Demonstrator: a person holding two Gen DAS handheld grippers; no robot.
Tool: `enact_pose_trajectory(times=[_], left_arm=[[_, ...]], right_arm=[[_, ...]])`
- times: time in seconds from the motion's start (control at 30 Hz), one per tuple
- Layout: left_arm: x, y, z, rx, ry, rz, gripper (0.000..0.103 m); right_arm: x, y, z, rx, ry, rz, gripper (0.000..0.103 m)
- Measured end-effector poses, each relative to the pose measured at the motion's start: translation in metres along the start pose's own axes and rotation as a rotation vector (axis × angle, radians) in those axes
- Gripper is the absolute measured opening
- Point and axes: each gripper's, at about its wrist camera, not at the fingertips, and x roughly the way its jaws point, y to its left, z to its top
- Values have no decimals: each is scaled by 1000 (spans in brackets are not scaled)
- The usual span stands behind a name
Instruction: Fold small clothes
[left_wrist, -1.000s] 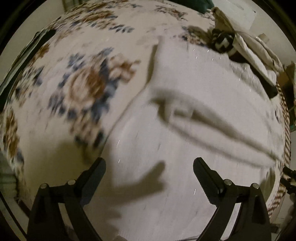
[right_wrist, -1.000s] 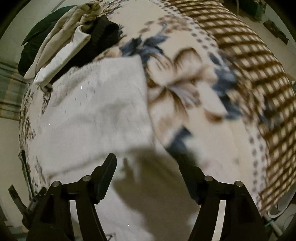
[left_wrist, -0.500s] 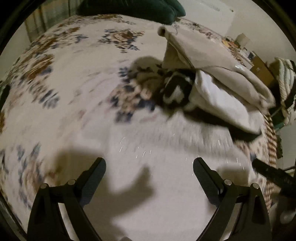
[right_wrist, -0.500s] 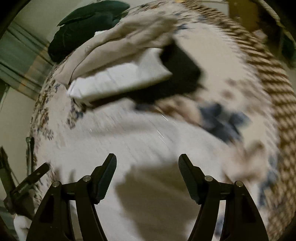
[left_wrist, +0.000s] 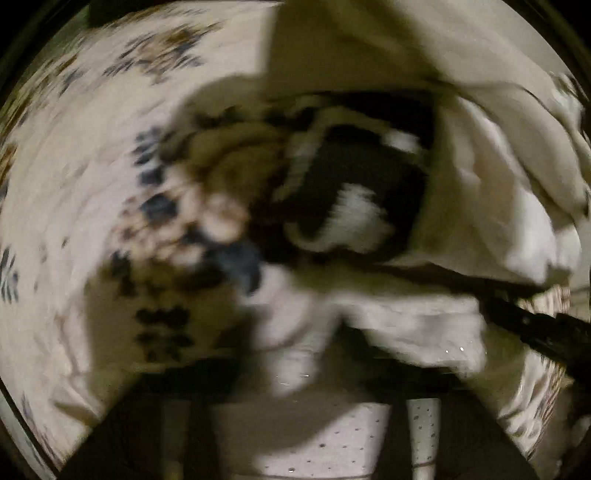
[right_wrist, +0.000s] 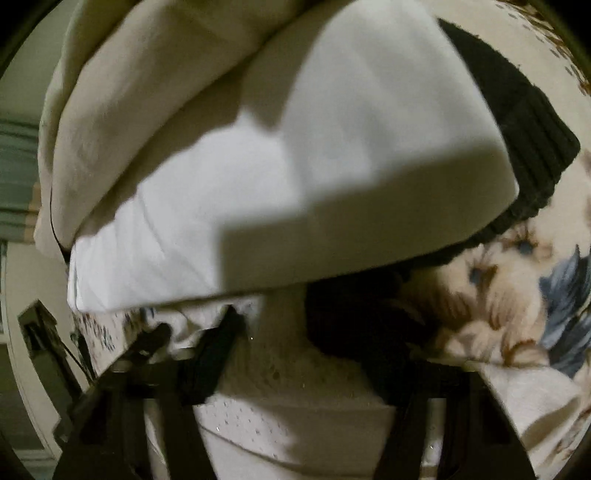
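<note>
Blur is smearing the whole left wrist view. At 9 o'clock the floral blanket is spreading out under everything, its blue and brown blooms streaked. Toward the centre a black-and-white knit piece is lying on it, tucked against a heap of cream folded clothes that is filling the 1 to 3 o'clock area. At 6 o'clock the white knit garment, dotted with small holes, is running up from the bottom rim and bunching just below the centre. The left gripper is showing only as dark smears either side of that garment, so I cannot tell whether its jaws are apart or pinching the fabric. A dark bar is crossing in from 4 o'clock, too blurred to name.

From the right wrist view, the cream folded clothes are piling up at 10 o'clock, with a white folded cloth lying just beneath them and filling the middle. A black ribbed knit is poking out from under that cloth at 2 o'clock. The floral blanket is showing at 3 to 4 o'clock. At 6 o'clock the right gripper is standing with its jaws spread wide, and the white knit garment is lying between the two fingers, rising toward the stack's lower edge.
</note>
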Motion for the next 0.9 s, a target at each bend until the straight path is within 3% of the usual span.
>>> enact_pose_trajectory(times=[0.03, 0.23, 0.4, 0.47, 0.6, 0.73, 0.77, 0.8, 0.83, 0.9], left_arm=[[-5, -5, -2, 21, -21, -4, 6], [-63, -9, -23, 16, -201, -54, 3], [-126, 6, -72, -50, -306, -91, 1], [-138, 13, -98, -69, -297, -82, 1], [-124, 40, -149, -184, -166, -107, 1], [-113, 58, -152, -314, -74, -175, 5], [-115, 59, -145, -327, -77, -187, 7], [-116, 59, -135, -331, -87, -200, 16], [-120, 57, -123, -330, -104, -209, 34], [-126, 55, -109, -329, -138, -239, 56]], right_arm=[[0, 1, 0, -1, -6, 11, 8], [-33, 10, -24, -39, -111, 55, 8], [-75, 16, -61, -104, -186, 108, 8], [-90, 18, -83, -149, -209, 113, 8], [-97, 14, -138, -248, -165, 70, 8], [-79, -11, -180, -313, -42, 16, 8], [-71, -14, -184, -330, 11, 16, 8], [-61, -16, -187, -342, 60, -3, 9], [-56, -17, -190, -344, 83, -19, 9], [-58, -20, -192, -333, 97, -24, 15]])
